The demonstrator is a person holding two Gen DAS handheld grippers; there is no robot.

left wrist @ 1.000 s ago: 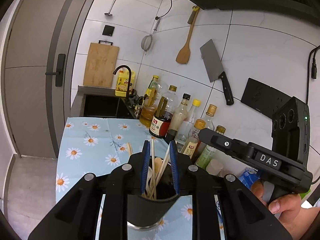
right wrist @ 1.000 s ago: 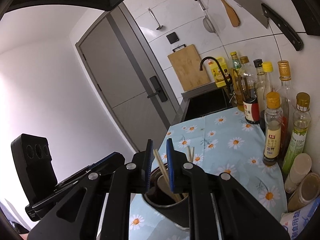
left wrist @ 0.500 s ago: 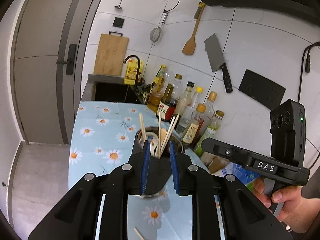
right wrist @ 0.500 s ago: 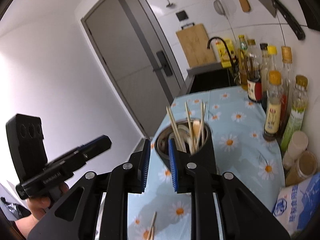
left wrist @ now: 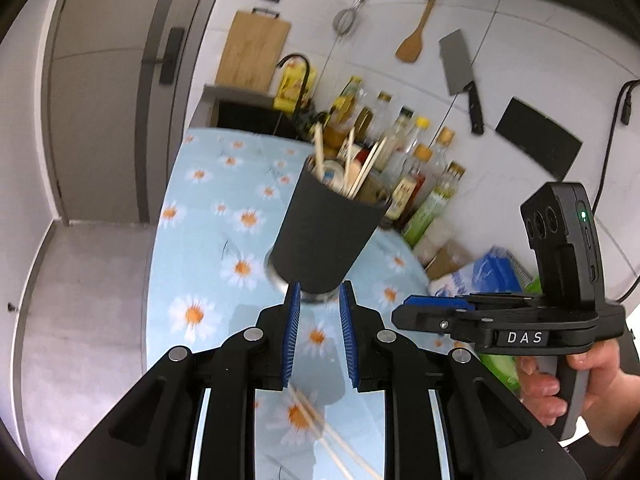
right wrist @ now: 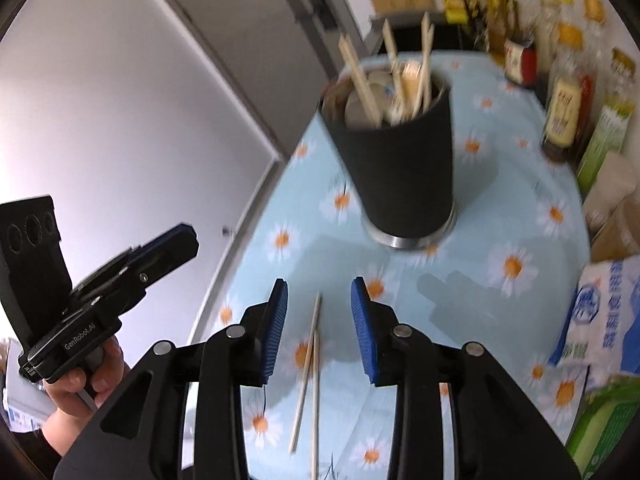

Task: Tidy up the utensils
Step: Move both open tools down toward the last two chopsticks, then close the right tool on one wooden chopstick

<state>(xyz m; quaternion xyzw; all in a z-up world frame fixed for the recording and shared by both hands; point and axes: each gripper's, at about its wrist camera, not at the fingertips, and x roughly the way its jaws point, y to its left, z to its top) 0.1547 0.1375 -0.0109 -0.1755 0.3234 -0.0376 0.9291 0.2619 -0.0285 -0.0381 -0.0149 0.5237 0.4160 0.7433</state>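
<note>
A black utensil holder [left wrist: 326, 236] with a steel base stands on the daisy-print tablecloth [left wrist: 200, 240]; it also shows in the right wrist view [right wrist: 400, 168]. Several wooden chopsticks [right wrist: 422, 68] and spoons stick out of it. A loose pair of chopsticks [right wrist: 308, 368] lies on the cloth between my right gripper's fingers, and under my left gripper [left wrist: 316, 336] in the left wrist view [left wrist: 320, 436]. My left gripper is open and empty, just short of the holder. My right gripper [right wrist: 318, 324] is open and empty above the loose pair.
A row of sauce and oil bottles [left wrist: 404, 164] lines the tiled wall. Bags and packets [right wrist: 600, 320] sit at the right of the counter. A sink with a black tap [left wrist: 296, 76] is at the far end. A cleaver [left wrist: 460, 76] and a spatula [left wrist: 416, 32] hang on the wall.
Both grippers have pulled back and up from the holder, which now stands free ahead of them. The right gripper has opened wider. The loose chopsticks have come into view.
</note>
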